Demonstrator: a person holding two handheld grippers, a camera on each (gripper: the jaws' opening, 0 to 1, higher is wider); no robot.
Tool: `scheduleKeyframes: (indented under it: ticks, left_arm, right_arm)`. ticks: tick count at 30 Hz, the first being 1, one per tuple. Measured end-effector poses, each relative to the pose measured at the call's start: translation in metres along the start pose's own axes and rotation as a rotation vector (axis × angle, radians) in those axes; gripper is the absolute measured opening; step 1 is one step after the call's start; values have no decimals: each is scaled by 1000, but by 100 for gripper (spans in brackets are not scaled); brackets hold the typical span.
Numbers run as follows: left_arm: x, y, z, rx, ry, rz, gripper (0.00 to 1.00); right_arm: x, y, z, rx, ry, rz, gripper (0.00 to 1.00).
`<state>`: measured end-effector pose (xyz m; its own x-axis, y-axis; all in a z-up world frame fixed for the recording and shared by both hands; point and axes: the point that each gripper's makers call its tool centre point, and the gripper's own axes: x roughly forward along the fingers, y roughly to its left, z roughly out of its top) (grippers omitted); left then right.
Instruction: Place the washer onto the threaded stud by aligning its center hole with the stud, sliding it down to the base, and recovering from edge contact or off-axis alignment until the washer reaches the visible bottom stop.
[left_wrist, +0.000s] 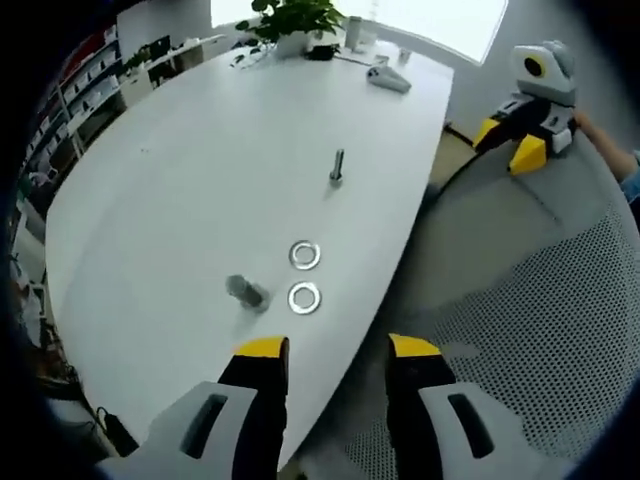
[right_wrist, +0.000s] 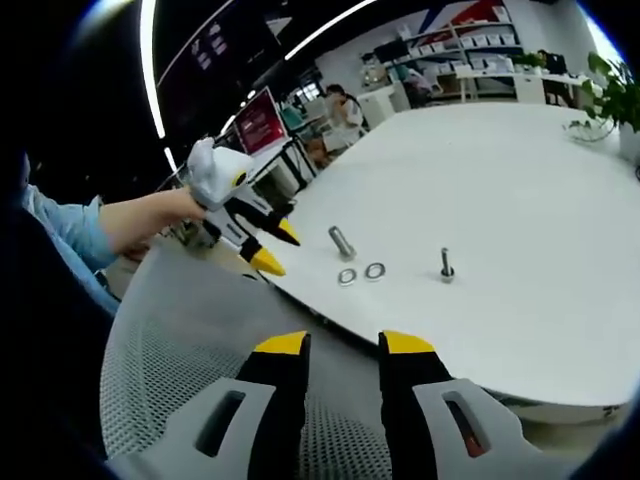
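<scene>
An upright threaded stud (left_wrist: 337, 166) (right_wrist: 447, 265) stands on the white table (left_wrist: 180, 180) (right_wrist: 520, 180). Two flat metal washers (left_wrist: 305, 255) (left_wrist: 304, 297) lie side by side near the table's edge, also seen in the right gripper view (right_wrist: 347, 276) (right_wrist: 375, 270). Beside them a second bolt (left_wrist: 245, 291) (right_wrist: 342, 242) lies on its side. My left gripper (left_wrist: 338, 350) (right_wrist: 278, 247) hovers open just off the table's edge, short of the washers. My right gripper (right_wrist: 344, 345) (left_wrist: 508, 142) is open and empty, farther back over a chair.
A grey mesh chair back (left_wrist: 540, 300) (right_wrist: 180, 330) sits between the grippers and the table's curved edge. A potted plant (left_wrist: 290, 20) (right_wrist: 615, 90) and small items (left_wrist: 388, 78) stand at the table's far end. Shelves and people are in the background.
</scene>
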<state>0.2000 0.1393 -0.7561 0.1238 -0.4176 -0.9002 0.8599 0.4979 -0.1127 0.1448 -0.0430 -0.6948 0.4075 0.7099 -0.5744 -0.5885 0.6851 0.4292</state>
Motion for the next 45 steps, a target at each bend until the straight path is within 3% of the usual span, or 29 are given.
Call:
scheduleKeyframes:
  ticks: [9,16,19,24,28,34,39,42,45]
  left_arm:
    - [13,0,-2,42,45,-16,34]
    - [32,7,1,5,45,-32,32]
    - [42,15,1,74,77,0,28]
    - [58,15,4,38,95,-12,33]
    - [72,18,1,98,130,4,30]
    - [81,19,-1,112,157,6,32]
    - [84,21,1,117,154,12,34]
    - [87,21,3,90,145,1,38]
    - [89,27,5,139,142,22,35]
  right_arm:
    - [0,1,1,7,-9,1,30]
    - [0,0,3,11,-18,-5,30]
    - [0,0,4,11,-21,-4,30]
    - [-1,0,6,18,-39,4,30]
    - [-1,-1,8,26,-54,1,30]
    - [0,0,10,20,-60,10,30]
    - [-1,-1,11,26,-65,8,30]
    - [-4,-5,16,54,-116,-20,30]
    - [-4,-6,16,59,-113,-22,30]
